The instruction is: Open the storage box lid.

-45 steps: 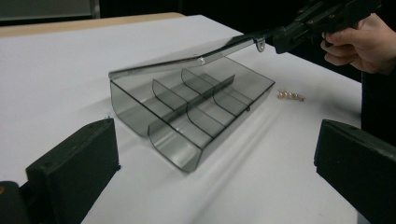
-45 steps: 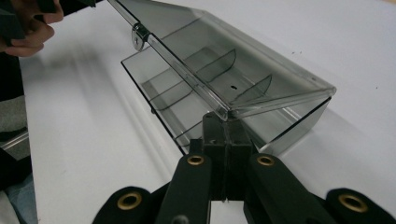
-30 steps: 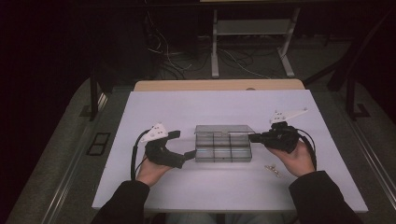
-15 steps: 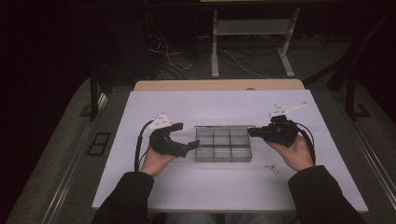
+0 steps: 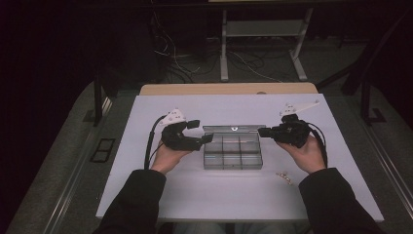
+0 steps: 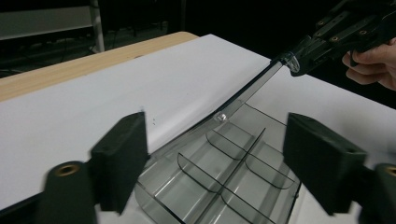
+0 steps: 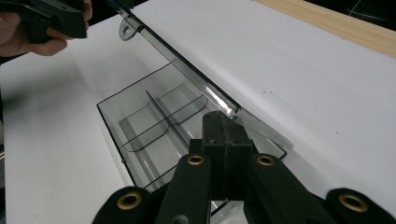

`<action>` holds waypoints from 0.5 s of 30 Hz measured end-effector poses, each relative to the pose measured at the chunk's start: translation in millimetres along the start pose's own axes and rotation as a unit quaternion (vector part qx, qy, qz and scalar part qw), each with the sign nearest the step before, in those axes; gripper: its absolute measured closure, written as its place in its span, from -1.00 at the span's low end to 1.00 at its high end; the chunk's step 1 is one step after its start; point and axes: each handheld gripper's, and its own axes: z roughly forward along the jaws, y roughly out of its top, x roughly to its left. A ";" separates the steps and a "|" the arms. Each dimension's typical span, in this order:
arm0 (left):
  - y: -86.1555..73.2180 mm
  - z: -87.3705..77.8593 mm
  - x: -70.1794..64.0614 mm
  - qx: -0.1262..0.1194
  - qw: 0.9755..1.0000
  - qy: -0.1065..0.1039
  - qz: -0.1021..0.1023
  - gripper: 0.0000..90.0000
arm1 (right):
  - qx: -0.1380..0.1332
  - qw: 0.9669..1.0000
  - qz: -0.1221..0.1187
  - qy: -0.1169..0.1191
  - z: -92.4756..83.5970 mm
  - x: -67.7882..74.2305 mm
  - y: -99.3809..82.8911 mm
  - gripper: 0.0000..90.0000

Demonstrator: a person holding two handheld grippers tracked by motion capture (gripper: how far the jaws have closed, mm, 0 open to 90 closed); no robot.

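High view dim overall; white table (image 5: pixel 160 195) is the one bright area, floor and background beyond the grippers near black. Soft shadows under both hands. Left gripper (image 6: pixel 215 158) view: jaws blurred, left one smeared; clear box (image 6: pixel 219 172) between them sharper. Right gripper (image 7: pixel 227 140) view: glare streak on lid (image 7: pixel 219 105) edge just above its jaws; near jaw bases soft.

- Compartment box (image 5: pixel 233 152): clear, smoke-tinted plastic, glossy, smooth dividers.
- Its raised lid (image 7: pixel 187 65): the same clear glossy plastic.
- Tabletop (image 5: pixel 243 195): smooth matt white, with a pale wood edge strip (image 5: pixel 229 89).
- Gripper jaws: matt black plastic, with brass-looking inserts.
- Sleeves (image 5: pixel 134 204): dark cloth, probably.
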 end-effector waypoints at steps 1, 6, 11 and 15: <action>0.4 0.5 0.9 -0.001 1.000 0.000 0.002 -0.43 | 0.001 1.000 0.001 0.001 -0.3 -1.0 0.7 0.98; 2.4 4.1 8.1 -0.010 1.000 0.006 -0.015 -0.03 | -0.002 1.000 0.008 -0.003 -0.1 -5.3 2.4 0.98; 3.2 5.8 11.9 -0.014 1.000 0.009 -0.019 0.22 | -0.001 1.000 0.007 -0.001 0.8 -8.4 5.1 0.98; 4.9 7.7 13.1 -0.018 1.000 0.006 -0.016 0.35 | 0.000 1.000 0.009 -0.001 0.7 -8.6 6.7 0.98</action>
